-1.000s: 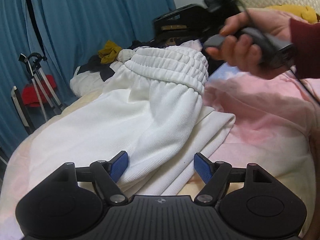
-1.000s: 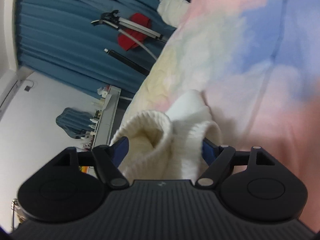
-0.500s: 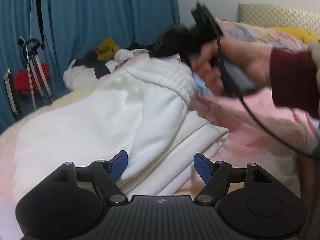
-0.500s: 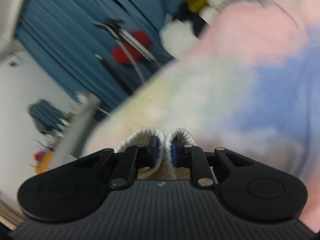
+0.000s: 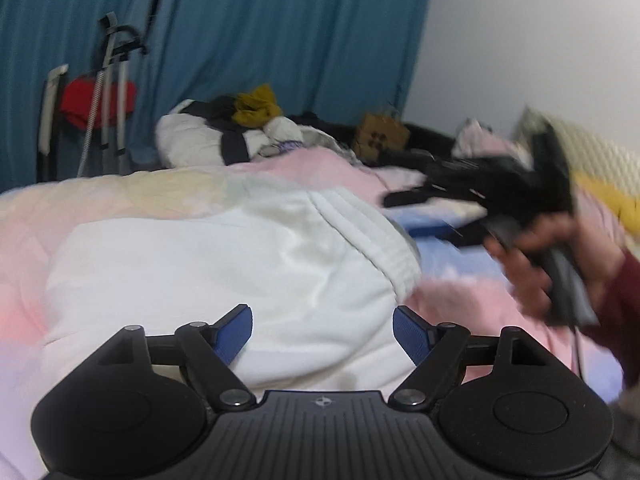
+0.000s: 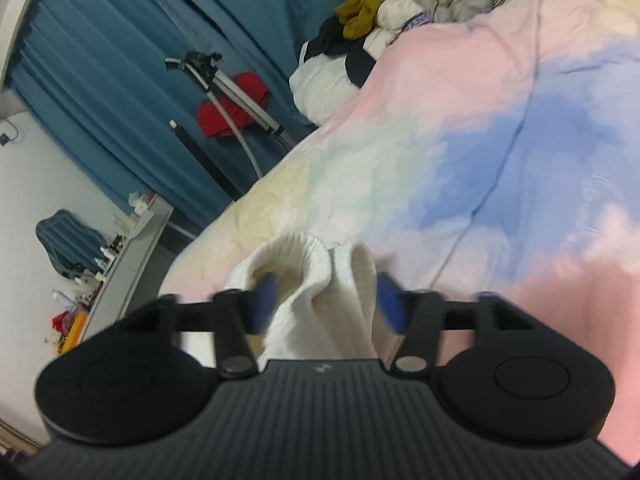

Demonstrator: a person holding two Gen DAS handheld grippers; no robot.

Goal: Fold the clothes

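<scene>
A white garment (image 5: pixel 224 264) with a ribbed waistband lies folded over on the pastel bedspread (image 5: pixel 460 296). My left gripper (image 5: pixel 322 330) is open and empty, its blue pads hovering just over the near edge of the cloth. My right gripper (image 6: pixel 326 300) is open, its fingers blurred, with the ribbed white waistband (image 6: pixel 316 280) bunched loosely between them. In the left wrist view the right gripper (image 5: pixel 424 198) shows blurred at the right, held by a hand in a red sleeve, close to the waistband end.
A heap of mixed clothes (image 5: pixel 240 132) lies at the far end of the bed by the blue curtain (image 5: pixel 260 40). A metal stand with a red item (image 5: pixel 100 100) is left of the bed. A cluttered white shelf (image 6: pixel 120 248) stands beside the bed.
The right gripper was shut on the waistband half a second ago and has opened. The waistband has come down onto the folded garment, and the right hand has moved lower and to the right.
</scene>
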